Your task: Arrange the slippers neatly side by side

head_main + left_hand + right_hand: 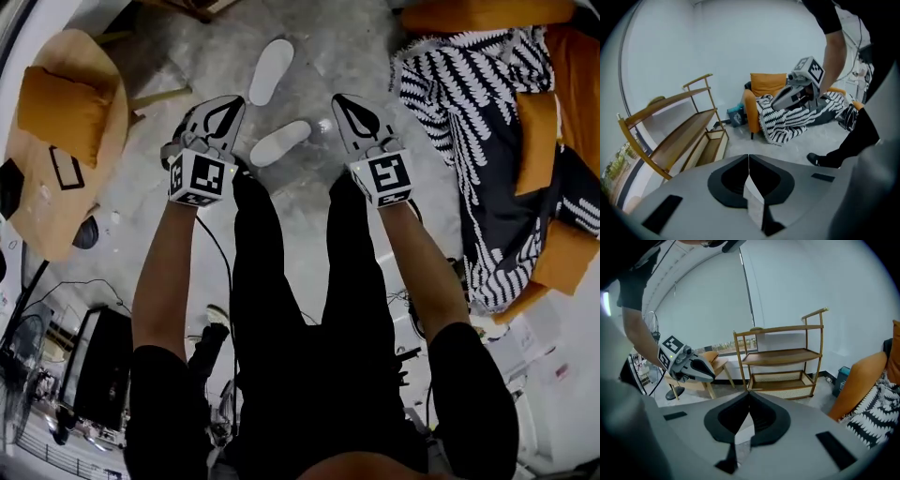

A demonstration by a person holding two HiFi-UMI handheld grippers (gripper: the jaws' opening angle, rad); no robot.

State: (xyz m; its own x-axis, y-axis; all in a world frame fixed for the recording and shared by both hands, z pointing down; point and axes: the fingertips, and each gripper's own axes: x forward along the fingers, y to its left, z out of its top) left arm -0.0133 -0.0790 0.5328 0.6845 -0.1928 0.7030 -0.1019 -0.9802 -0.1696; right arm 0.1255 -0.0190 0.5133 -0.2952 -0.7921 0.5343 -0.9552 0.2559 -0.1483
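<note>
The grey floor [370, 42] fills most of what I look down on, with the orange sofa [562, 56] and its black-and-white blanket [469, 131] off to my right and a wooden shelf [783, 357] standing by the wall; on that floor, ahead of my feet, lie the two white slippers. As I judge it, nothing of the arranging is done yet; the far slipper [272, 70] and the near slipper [281, 142] lie apart, one beyond the other, each slanted its own way, neither parallel nor level at heel and toe; both have yet to be gripped, turned and set down next to each other.

The near slipper lies between my two tools in the head view, closer to my left gripper [228, 105] than to my right gripper [345, 101]; the far slipper lies past both tips, nearer the left one. Neither slipper shows in either gripper view, so I touch neither. Both pairs of jaws are pressed together with nothing between them; I reckon they must spread before either can take a slipper.
</note>
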